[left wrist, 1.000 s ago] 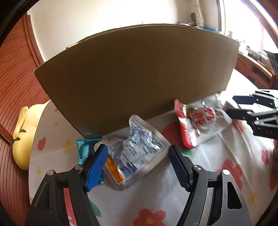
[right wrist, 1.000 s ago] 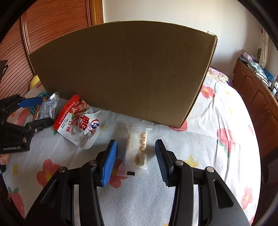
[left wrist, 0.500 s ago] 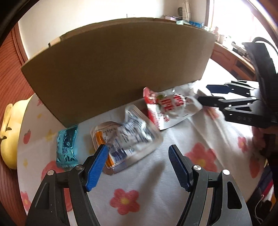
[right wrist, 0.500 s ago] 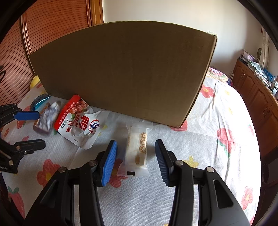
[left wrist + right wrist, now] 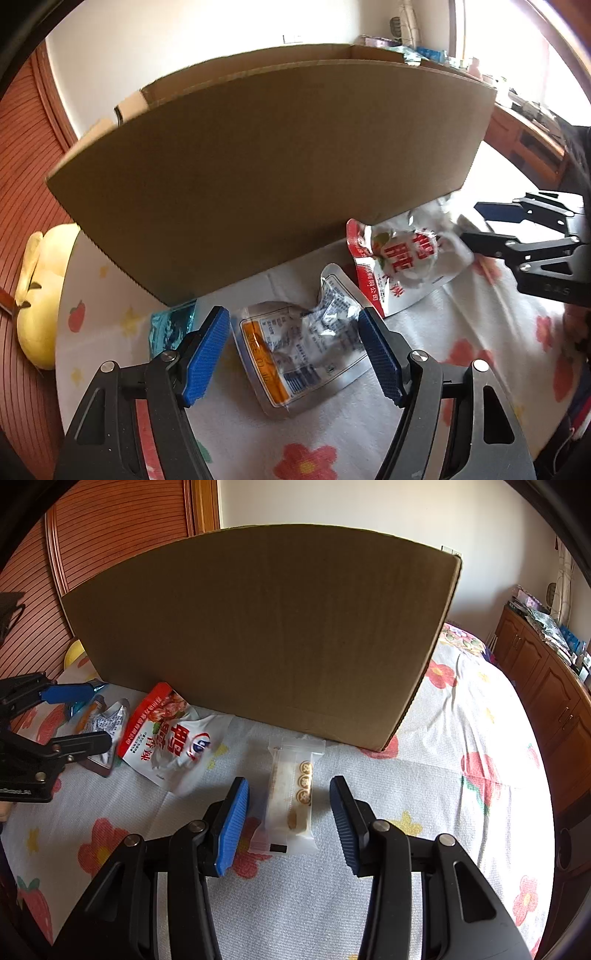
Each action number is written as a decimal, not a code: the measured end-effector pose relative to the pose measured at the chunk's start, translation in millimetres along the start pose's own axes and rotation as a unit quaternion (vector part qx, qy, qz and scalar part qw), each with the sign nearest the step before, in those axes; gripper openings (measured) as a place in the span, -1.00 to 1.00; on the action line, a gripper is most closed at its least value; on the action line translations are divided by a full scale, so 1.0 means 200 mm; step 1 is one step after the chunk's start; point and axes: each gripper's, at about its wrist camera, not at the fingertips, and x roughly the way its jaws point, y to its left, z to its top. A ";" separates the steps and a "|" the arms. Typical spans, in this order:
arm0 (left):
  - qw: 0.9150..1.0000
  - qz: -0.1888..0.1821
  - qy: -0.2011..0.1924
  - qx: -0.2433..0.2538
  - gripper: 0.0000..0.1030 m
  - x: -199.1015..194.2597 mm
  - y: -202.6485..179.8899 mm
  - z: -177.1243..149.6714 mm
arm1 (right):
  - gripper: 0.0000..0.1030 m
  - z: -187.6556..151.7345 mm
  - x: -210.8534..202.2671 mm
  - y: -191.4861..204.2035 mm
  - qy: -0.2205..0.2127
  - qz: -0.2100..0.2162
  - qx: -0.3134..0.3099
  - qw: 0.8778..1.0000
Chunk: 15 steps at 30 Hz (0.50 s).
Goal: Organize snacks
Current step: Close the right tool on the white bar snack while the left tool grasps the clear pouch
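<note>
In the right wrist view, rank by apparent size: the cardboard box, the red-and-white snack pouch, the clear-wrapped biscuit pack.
1. cardboard box, by far the largest.
2. red-and-white snack pouch.
3. clear-wrapped biscuit pack, slimmer. It lies nearer the camera than the pouch, so its true size against the pouch is unsure.

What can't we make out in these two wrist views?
- Cardboard box interior: the right wrist view shows only its front wall; the left wrist view glimpses the rim, no contents.
- Teal packet: left wrist view, partly behind the box corner and a left gripper finger.
- Silver pouch print: too small and crumpled to read.
- Yellow plush: cut off by the bed edge.
</note>
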 end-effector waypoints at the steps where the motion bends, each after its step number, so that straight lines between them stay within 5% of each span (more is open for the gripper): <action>1: 1.000 -0.001 -0.004 -0.004 0.44 0.00 0.01 0.00 | -0.11 0.00 0.00 0.00 0.000 0.000 0.000 1.000; 15: 0.998 -0.042 -0.007 -0.054 0.60 0.05 0.10 -0.08 | -0.10 0.00 0.00 0.01 0.000 -0.001 -0.001 1.000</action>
